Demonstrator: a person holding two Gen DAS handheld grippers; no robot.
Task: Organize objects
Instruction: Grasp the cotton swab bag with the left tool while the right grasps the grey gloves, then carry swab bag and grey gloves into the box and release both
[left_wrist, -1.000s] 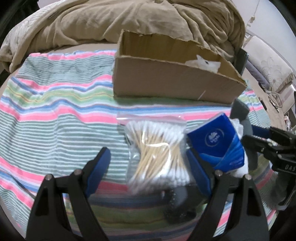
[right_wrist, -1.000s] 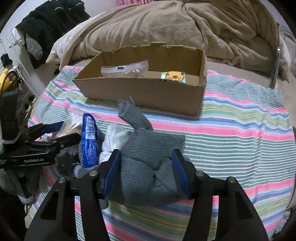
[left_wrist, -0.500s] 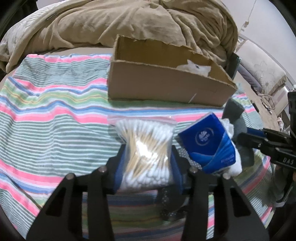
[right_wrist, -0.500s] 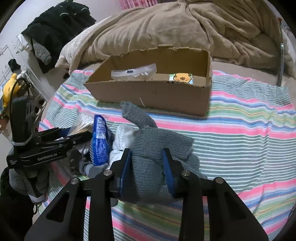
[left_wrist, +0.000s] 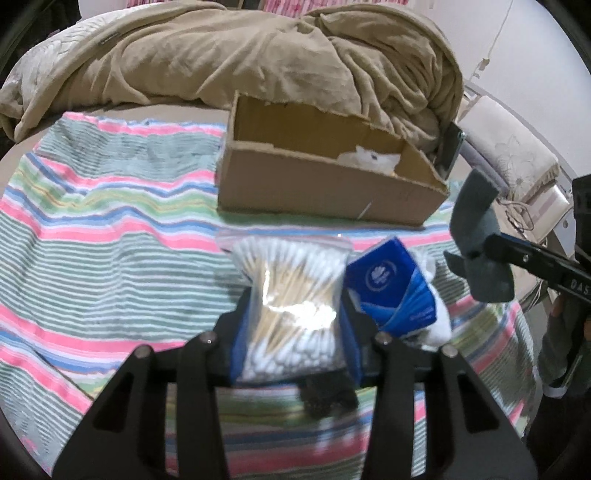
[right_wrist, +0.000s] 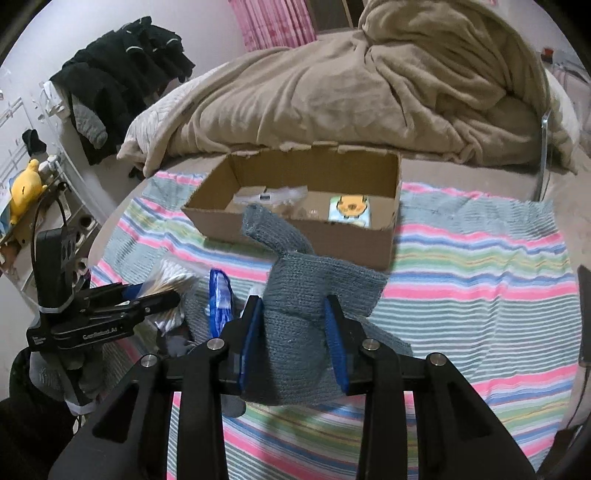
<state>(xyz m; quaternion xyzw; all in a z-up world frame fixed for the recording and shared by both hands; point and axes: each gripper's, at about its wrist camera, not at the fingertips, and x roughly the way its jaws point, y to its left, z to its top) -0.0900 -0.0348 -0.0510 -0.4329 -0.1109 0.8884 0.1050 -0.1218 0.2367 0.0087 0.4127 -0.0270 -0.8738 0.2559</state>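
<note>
Both grippers now sit higher than a second ago, jaws closed from wide. Left gripper (left_wrist: 293, 332) pinches my cotton-swab bag (left_wrist: 291, 295); right gripper (right_wrist: 293, 332) clamps the grey knit (right_wrist: 306, 295), both short of the cardboard box (right_wrist: 295, 225).

A second ago the left gripper (left_wrist: 293, 332) stood wide apart around the bag of cotton swabs (left_wrist: 291, 299); its blue pads now press the bag's two sides, and the bag's lower end has come up off the striped blanket (left_wrist: 103, 236) with it. The right gripper (right_wrist: 293, 343) was likewise open astride the grey knitted sock (right_wrist: 303, 295) and has since closed on it, bunching the knit between the pads. The sock has lifted clear of the pile, its cuff now rising ahead of the right gripper in front of the cardboard box (right_wrist: 332, 240).
</note>
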